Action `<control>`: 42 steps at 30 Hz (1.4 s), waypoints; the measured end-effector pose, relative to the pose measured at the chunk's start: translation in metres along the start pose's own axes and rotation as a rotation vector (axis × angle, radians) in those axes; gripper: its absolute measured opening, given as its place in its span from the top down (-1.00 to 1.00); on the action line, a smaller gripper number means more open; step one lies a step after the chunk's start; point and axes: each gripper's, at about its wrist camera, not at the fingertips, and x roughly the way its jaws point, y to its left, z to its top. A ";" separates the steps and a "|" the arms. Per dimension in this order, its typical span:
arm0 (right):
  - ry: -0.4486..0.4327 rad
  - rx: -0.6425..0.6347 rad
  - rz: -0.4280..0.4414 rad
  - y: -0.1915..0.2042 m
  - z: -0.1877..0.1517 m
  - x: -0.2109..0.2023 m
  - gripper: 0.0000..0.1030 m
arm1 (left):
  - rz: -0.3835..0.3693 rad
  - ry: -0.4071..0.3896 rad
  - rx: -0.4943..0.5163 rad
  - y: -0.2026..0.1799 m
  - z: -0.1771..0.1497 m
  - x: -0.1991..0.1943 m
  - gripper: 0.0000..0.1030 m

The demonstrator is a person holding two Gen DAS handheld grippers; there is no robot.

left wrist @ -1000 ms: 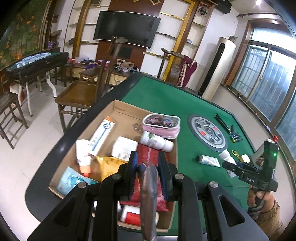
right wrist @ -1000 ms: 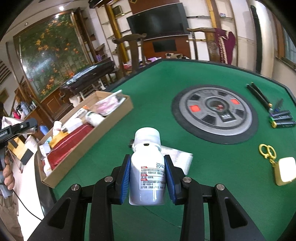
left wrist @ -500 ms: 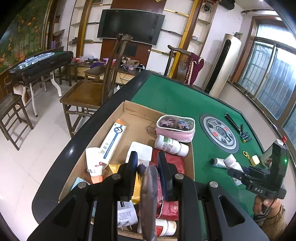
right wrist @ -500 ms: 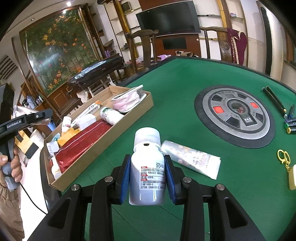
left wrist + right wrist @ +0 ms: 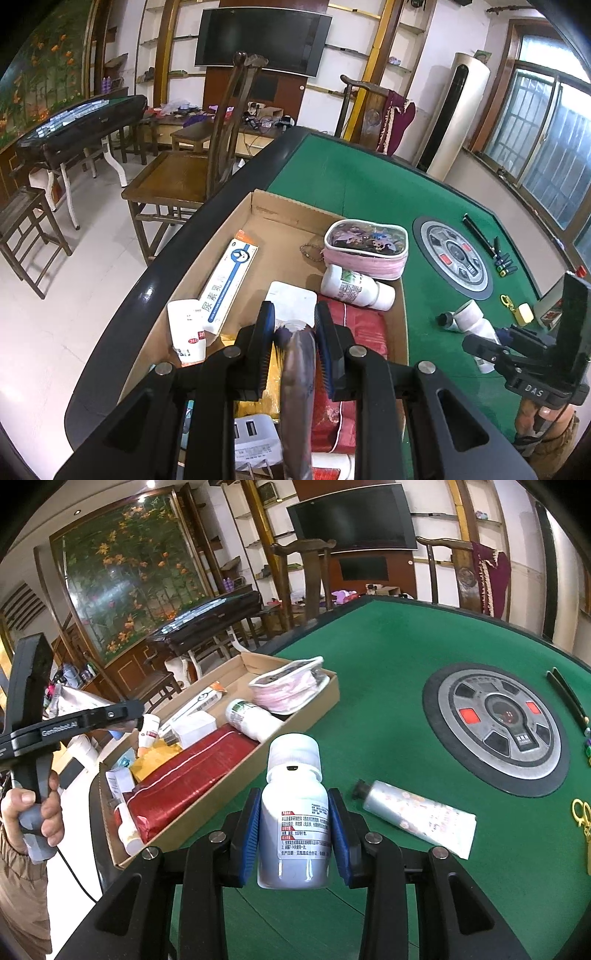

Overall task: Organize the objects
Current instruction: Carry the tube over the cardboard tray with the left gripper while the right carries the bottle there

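Note:
My left gripper is shut on a grey-purple tube and holds it above the near end of the cardboard box. The box holds a pink pouch, a white bottle, a red packet, a long ointment carton and other small items. My right gripper is shut on a white pill bottle above the green felt, right of the box. A silver flowered tube lies on the felt just right of it.
A round grey centre panel is set in the green table. Black pens and yellow scissors lie at the right edge. A wooden chair stands beyond the table's left edge.
Both grippers have drawn back and left with their loads. The left one now sits further over the box's near end. The right one has moved closer to the box.

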 end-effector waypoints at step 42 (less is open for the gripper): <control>0.074 -0.094 0.180 0.068 0.076 0.113 0.26 | 0.171 0.311 0.125 0.012 0.018 0.054 0.58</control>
